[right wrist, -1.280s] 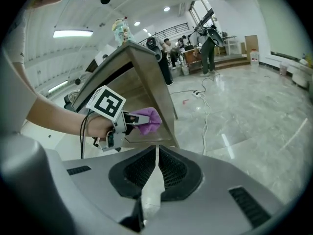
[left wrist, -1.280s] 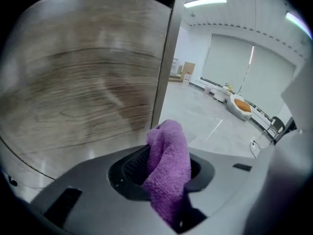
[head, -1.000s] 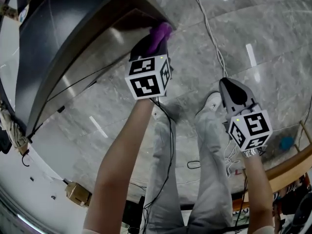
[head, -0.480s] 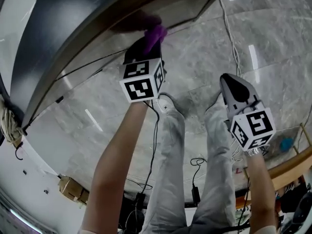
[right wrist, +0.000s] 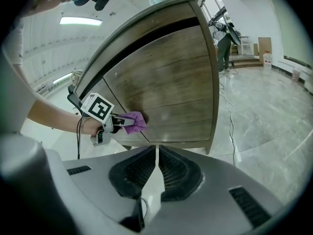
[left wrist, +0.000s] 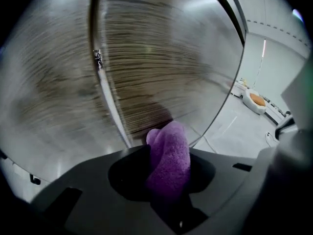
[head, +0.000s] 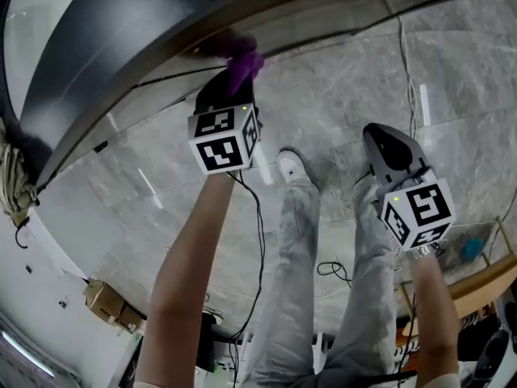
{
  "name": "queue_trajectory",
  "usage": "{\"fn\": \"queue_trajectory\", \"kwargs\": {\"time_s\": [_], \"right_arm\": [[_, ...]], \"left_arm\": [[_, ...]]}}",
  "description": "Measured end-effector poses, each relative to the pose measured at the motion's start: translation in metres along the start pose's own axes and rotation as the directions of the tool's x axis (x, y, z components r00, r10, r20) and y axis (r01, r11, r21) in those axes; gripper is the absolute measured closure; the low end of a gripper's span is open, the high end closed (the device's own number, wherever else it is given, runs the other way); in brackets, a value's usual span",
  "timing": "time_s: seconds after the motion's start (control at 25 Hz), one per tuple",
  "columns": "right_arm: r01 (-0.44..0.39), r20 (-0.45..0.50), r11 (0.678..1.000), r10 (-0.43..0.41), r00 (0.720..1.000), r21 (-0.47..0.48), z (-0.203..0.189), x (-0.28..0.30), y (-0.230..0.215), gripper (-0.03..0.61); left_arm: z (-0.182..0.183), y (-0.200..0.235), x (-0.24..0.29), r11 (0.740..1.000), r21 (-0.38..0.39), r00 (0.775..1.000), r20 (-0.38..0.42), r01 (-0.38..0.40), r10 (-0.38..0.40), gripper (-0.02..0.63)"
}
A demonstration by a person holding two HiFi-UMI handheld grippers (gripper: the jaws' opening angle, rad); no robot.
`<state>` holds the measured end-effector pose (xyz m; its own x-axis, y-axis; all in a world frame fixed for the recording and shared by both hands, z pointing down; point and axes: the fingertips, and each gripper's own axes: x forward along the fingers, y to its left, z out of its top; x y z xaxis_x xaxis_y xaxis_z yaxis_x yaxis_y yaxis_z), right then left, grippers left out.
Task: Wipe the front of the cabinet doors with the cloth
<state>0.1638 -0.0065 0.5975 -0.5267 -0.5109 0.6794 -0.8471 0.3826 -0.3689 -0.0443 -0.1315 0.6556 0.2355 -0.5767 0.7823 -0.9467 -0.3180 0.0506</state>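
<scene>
My left gripper (head: 233,78) is shut on a purple cloth (head: 241,65), pressing it against the lower part of the wooden cabinet door (head: 266,23). In the left gripper view the cloth (left wrist: 168,155) sticks out between the jaws, close to the seam between the two doors (left wrist: 110,102). The right gripper view shows the whole cabinet front (right wrist: 166,92), with the left gripper (right wrist: 117,123) and the cloth (right wrist: 132,122) low on the door. My right gripper (head: 386,145) hangs over the floor, away from the cabinet, its jaws shut with nothing in them (right wrist: 157,153).
Grey marble floor (head: 339,87) lies below. A white cable (head: 401,47) runs across it near the cabinet's corner, and a black cable (head: 258,241) trails from the left gripper. The person's legs and white shoe (head: 292,168) stand between the grippers. A cardboard box (head: 109,304) sits at left.
The left gripper with the cloth has slid leftward along the lower part of the cabinet front. The right gripper has barely moved.
</scene>
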Motion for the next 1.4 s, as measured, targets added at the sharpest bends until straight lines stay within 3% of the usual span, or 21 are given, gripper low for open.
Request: {"fn": "queue_trajectory", "kwargs": {"time_s": [0.24,0.44,0.72,1.04,1.24,1.4], "right_arm": [[-0.031,0.003,1.000,0.031,1.000,-0.006,0.004,0.007,0.018,0.543],[-0.054,-0.003,0.999,0.054,0.999,-0.010,0.002,-0.006,0.014,0.543],[-0.061,-0.008,0.998,0.061,0.998,-0.010,-0.010,-0.043,-0.047,0.543],[-0.022,-0.012,0.996,0.023,1.000,0.081,-0.037,-0.085,-0.130,0.543],[-0.003,0.001,0.990,0.003,1.000,0.143,-0.055,-0.097,-0.165,0.543],[0.025,0.002,0.986,-0.026,1.000,0.163,-0.073,-0.103,-0.190,0.543]], "left_arm": [[-0.015,0.040,-0.014,0.996,-0.022,0.996,-0.027,-0.084,0.084,0.495],[-0.024,0.028,-0.019,0.991,-0.060,0.992,-0.051,-0.120,0.117,0.495],[-0.036,-0.084,0.015,0.999,-0.013,0.994,-0.100,-0.042,0.041,0.495],[0.008,-0.236,0.084,0.994,0.047,0.991,-0.088,0.103,-0.098,0.495],[0.032,-0.273,0.126,0.989,0.099,0.992,-0.082,0.107,-0.099,0.495],[0.041,-0.279,0.150,0.994,0.080,0.994,-0.085,0.079,-0.073,0.495]]}}
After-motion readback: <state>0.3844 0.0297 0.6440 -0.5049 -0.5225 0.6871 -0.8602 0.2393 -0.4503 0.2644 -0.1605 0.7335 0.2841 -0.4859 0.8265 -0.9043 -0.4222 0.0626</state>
